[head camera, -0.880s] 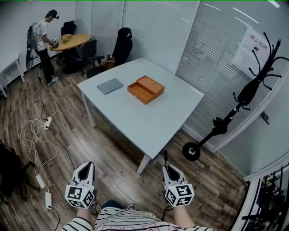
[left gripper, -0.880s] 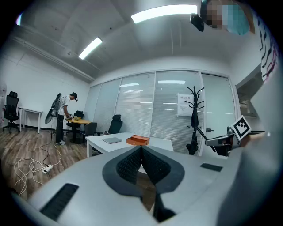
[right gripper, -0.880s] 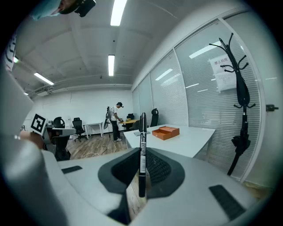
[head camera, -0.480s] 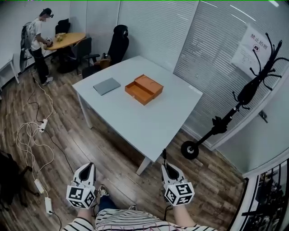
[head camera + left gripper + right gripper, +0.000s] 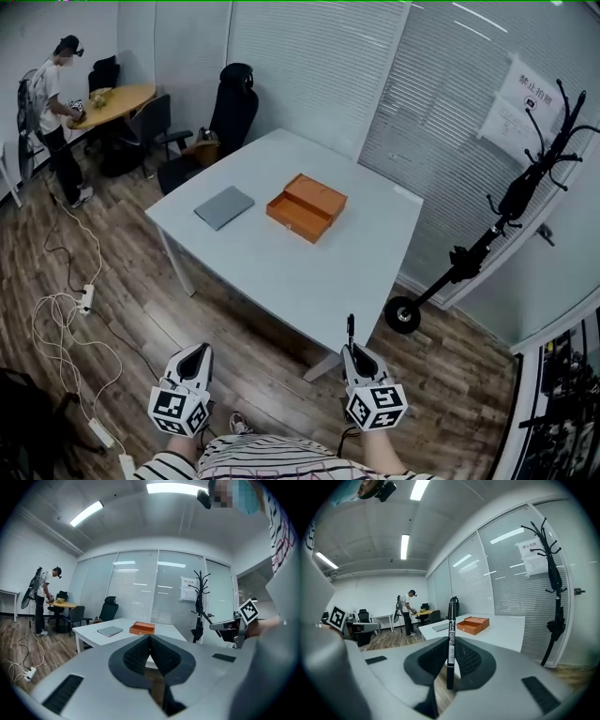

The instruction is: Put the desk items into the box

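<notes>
Grey-shelled and tipped with black ribbed pads, the left hand-held gripper (image 5: 198, 351) has its jaws pressed together with nothing between them. It hangs low over the wooden floor, well short of the white rectangular counter (image 5: 309, 272).

On that counter a flat grey slab, a closed notebook or laptop (image 5: 224, 206), lies just left of the orange cardboard box (image 5: 307, 207). The box lies open, its two halves side by side.

The right hand-held gripper (image 5: 353, 352) is clamped on a slim black pen (image 5: 451, 639), which stands upright between the pads with its upper end well clear of them.

The step in hand looks like carrying this pen to the box. To do it well, keep the squeeze firm while walking up. Bring the gripper over the deeper half of the box and tilt the pen so it lies along the box's length. Lower it close to the bottom before letting go, so it neither bounces out nor rolls onto the counter.

A pale band on the pen carries print too fine to read. At far right a white paper notice (image 5: 528, 86) hangs on the blinds. It bears red characters and a small symbol, and I cannot read them with confidence.
</notes>
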